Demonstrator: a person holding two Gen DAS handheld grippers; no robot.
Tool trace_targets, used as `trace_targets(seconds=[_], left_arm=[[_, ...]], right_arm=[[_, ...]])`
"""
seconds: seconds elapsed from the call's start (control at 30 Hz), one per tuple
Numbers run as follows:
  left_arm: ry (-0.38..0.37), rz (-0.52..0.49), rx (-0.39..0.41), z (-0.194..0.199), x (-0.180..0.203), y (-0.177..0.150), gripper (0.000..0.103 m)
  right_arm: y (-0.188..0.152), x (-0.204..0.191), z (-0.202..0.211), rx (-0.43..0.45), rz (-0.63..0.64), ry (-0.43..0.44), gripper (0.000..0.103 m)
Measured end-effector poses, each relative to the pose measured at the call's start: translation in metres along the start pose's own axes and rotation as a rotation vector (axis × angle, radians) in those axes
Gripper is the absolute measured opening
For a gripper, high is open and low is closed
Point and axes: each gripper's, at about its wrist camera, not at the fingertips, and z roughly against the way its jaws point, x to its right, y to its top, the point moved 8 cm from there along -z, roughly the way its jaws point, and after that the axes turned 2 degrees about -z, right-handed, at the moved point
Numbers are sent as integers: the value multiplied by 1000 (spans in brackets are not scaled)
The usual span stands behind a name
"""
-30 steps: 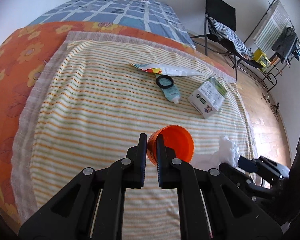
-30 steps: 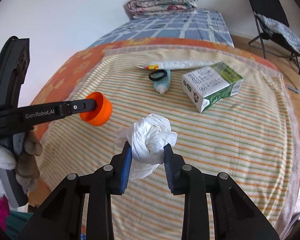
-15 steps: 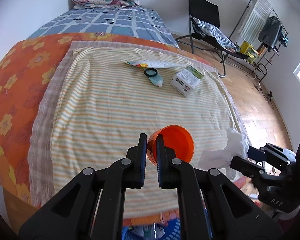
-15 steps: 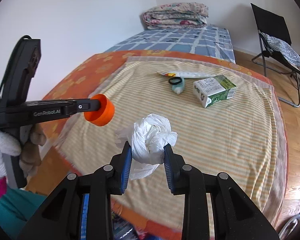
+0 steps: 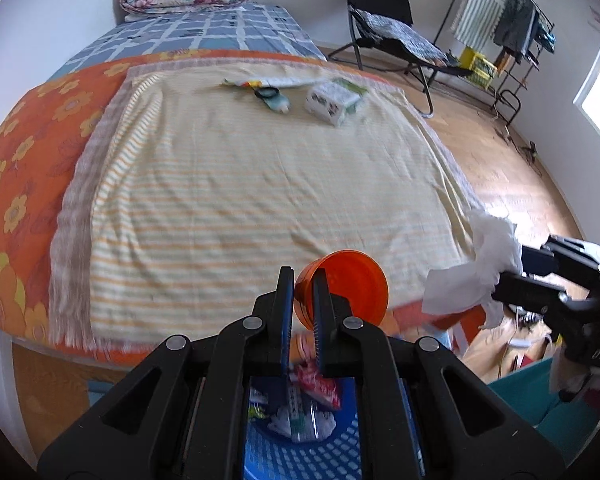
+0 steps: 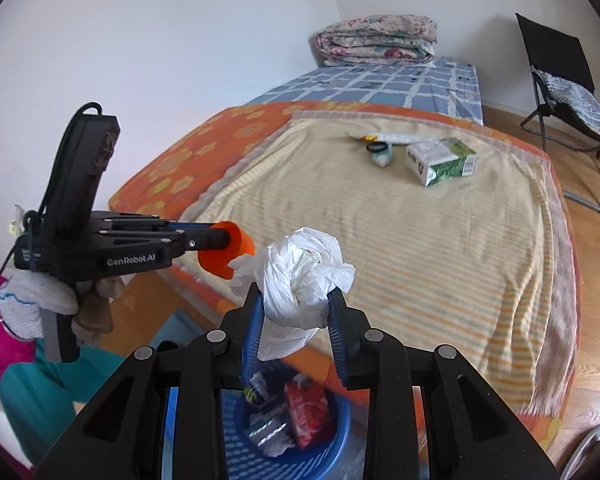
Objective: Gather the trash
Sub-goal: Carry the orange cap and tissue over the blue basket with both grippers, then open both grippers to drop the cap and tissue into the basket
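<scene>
My left gripper (image 5: 303, 304) is shut on the rim of an orange cup (image 5: 348, 286), held past the bed's foot edge above a blue basket (image 5: 340, 452) that holds wrappers. The cup also shows in the right wrist view (image 6: 228, 254). My right gripper (image 6: 296, 320) is shut on a crumpled white tissue (image 6: 300, 280), held over the same basket (image 6: 332, 444). The tissue also shows in the left wrist view (image 5: 488, 268). On the striped bedspread lie a green and white carton (image 6: 440, 160), a tube with a black ring (image 6: 380, 152) and a flat wrapper (image 5: 256, 82).
The bed (image 5: 220, 180) has an orange flowered sheet on the left and a folded quilt (image 6: 376, 40) at the head. A black folding chair (image 5: 384, 20) and a clothes rack (image 5: 500, 12) stand on the wooden floor to the right.
Both grippers have pulled back from over the bed to beyond its foot edge, carrying the cup and the tissue. The blue basket has come into view below them.
</scene>
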Motion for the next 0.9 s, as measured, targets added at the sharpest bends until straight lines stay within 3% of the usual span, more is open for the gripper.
trace_targets(seconds=[0.53, 0.9], left_arm=[[-30, -57, -140, -15, 26, -98, 7], [-21, -84, -233, -31, 29, -136, 7]], right_arm=[[-78, -25, -11, -116, 36, 28, 28], [-112, -35, -26, -196, 62, 22, 28]])
